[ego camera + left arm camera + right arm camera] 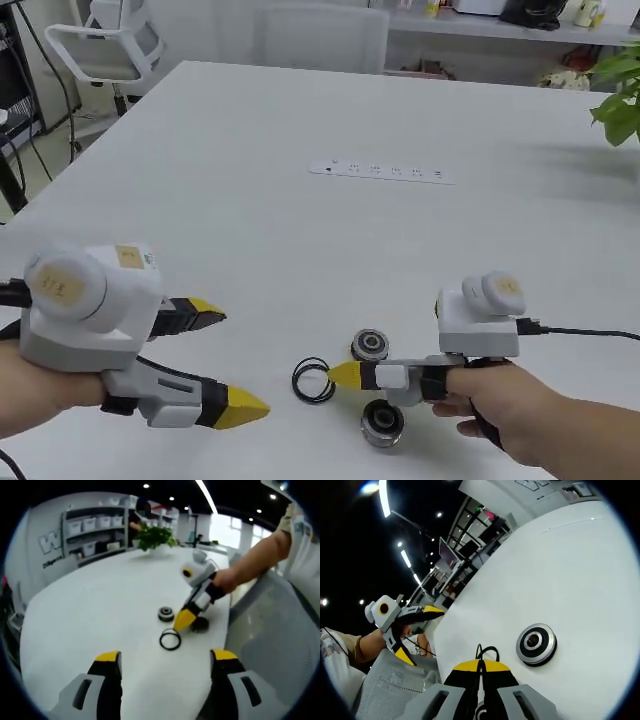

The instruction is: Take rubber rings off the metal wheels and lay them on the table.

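A black rubber ring [312, 381] lies looped on the white table [300, 200], near the front. My right gripper [340, 375] is shut, its yellow tips pinching the ring's right edge; in the right gripper view the rubber ring [488, 652] loops out from the closed tips of the right gripper [480, 666]. One metal wheel [371, 345] sits just behind that gripper and another metal wheel [382, 422] just in front of it. My left gripper [225, 357] hovers open at the left with nothing in it. The left gripper [165, 657] points at the ring [170, 640].
A white power strip [380, 170] lies across the middle of the table. An office chair [105, 45] stands at the far left corner and a green plant [620, 95] at the right edge. A cable [590, 333] trails right from the right gripper.
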Demonstrator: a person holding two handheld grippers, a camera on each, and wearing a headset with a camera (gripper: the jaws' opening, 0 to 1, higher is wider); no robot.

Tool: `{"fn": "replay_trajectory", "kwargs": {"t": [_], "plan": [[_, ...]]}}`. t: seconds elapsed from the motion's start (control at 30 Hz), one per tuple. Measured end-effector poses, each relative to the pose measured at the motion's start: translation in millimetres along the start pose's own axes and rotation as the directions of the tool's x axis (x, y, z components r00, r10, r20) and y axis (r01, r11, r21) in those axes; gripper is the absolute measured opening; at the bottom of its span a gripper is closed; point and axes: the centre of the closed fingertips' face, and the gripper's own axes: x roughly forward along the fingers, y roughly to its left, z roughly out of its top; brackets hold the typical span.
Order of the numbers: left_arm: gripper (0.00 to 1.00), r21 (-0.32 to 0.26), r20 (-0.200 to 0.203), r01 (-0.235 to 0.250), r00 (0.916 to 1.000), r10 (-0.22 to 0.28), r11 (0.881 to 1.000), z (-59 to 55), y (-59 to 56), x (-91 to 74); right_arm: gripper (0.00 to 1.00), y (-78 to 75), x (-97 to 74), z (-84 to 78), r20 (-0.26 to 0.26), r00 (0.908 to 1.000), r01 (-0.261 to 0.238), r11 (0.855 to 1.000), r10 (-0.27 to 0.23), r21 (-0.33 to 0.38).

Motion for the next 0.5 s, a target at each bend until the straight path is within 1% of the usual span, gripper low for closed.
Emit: {"fn": "replay_trajectory", "kwargs": {"t": [0.13, 0.23, 0.5], "plan": [[0.73, -0.001, -0.002, 0.0, 1.0, 0.0, 1.0, -0.2, 0.1, 0.3, 0.0, -3.6, 0.3, -1.2, -0.003, 0.9999, 0.017, 1.0, -0.017, 0.003], [0.73, -0.002, -0.003, 0.0, 1.0, 0.0, 1.0, -0.7, 0.2, 0.5, 0.0, -5.2, 1.0, -1.4, -0.002, 0.9998, 0.022, 1.0, -0.022, 0.01], [0.72, -0.008, -0.008, 0.004, 1.0, -0.005, 1.0, -2.9, -0.2, 1.2, 0.0, -8.6, 0.2, -0.2, 0.005, 0.9993, 0.038, 0.999, -0.038, 0.002]]}}
